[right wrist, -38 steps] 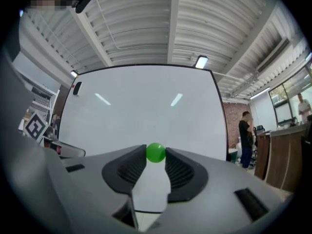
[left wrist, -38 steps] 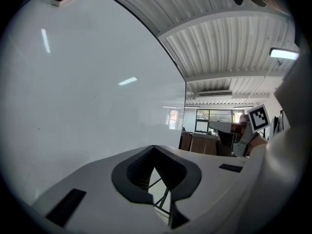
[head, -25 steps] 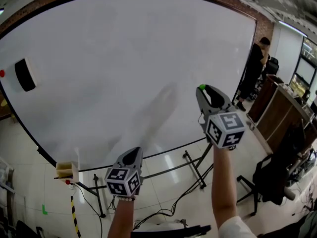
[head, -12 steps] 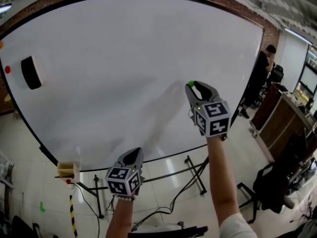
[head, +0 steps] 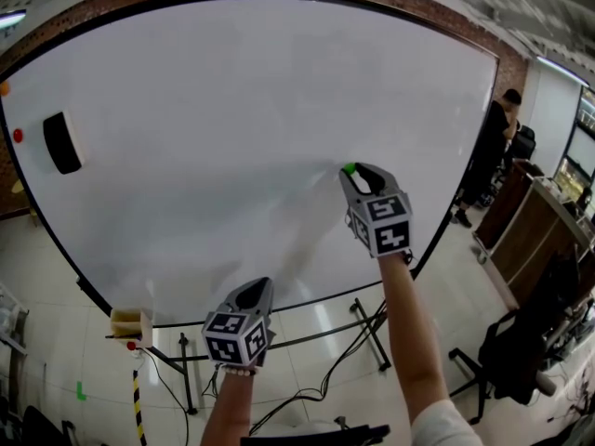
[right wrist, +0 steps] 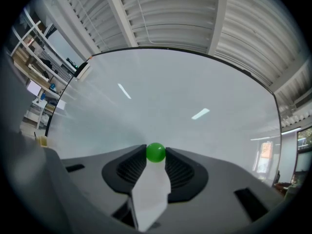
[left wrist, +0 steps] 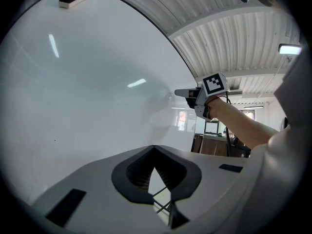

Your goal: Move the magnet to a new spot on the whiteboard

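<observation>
The large whiteboard (head: 232,128) fills the head view. My right gripper (head: 353,172) is raised to the board's middle right and is shut on a small green ball magnet (head: 349,168), pinched between its fingertips. In the right gripper view the green magnet (right wrist: 156,152) sits at the jaw tips just in front of the whiteboard (right wrist: 185,106); I cannot tell whether it touches. My left gripper (head: 253,291) hangs low near the board's bottom edge, shut with nothing in it; its tips (left wrist: 154,147) meet. The left gripper view also shows the right gripper (left wrist: 181,92) against the board.
A black eraser (head: 61,143) and a red magnet (head: 18,136) stick to the board's far left. A small box (head: 128,323) rests at the lower left corner. The board's stand legs (head: 363,319) are below. A person (head: 497,147), wooden desks (head: 535,212) and a chair stand at the right.
My right gripper has carried the green magnet left and slightly up, closer to the board's middle. The left gripper has stayed almost still.
</observation>
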Available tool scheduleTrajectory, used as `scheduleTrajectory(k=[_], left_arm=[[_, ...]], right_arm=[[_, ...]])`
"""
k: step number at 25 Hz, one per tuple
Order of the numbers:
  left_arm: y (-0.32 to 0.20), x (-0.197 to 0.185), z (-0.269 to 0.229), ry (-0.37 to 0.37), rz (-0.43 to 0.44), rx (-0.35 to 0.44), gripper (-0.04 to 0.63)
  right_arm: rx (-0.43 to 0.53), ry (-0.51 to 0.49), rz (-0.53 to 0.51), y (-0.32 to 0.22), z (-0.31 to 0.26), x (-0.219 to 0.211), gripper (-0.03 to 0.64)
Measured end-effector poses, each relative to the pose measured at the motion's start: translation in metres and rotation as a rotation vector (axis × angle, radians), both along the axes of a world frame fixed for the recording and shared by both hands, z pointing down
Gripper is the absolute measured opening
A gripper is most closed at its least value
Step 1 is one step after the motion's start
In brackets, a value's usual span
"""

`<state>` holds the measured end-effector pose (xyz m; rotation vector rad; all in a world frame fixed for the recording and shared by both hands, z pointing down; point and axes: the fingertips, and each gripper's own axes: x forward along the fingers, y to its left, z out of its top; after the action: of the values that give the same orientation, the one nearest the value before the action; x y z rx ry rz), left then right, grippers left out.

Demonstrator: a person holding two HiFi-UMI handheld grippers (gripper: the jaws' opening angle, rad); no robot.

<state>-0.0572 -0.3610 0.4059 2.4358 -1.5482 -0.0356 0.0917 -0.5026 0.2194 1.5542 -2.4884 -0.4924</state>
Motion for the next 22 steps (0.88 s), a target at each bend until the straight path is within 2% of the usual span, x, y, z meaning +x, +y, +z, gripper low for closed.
scheduleTrajectory(k=[4, 22], left_arm=[[-0.001, 0.001, 0.001, 0.006, -0.001, -0.001, -0.005], [0.0, 0.004, 0.008, -0.002, 0.014, -0.02, -0.005]], right_arm=[[0.01, 0.032, 0.009, -0.006, 0.004, -0.003, 0.133], [0.007, 0.051, 0.039, -0.015, 0.012, -0.003, 0.144]])
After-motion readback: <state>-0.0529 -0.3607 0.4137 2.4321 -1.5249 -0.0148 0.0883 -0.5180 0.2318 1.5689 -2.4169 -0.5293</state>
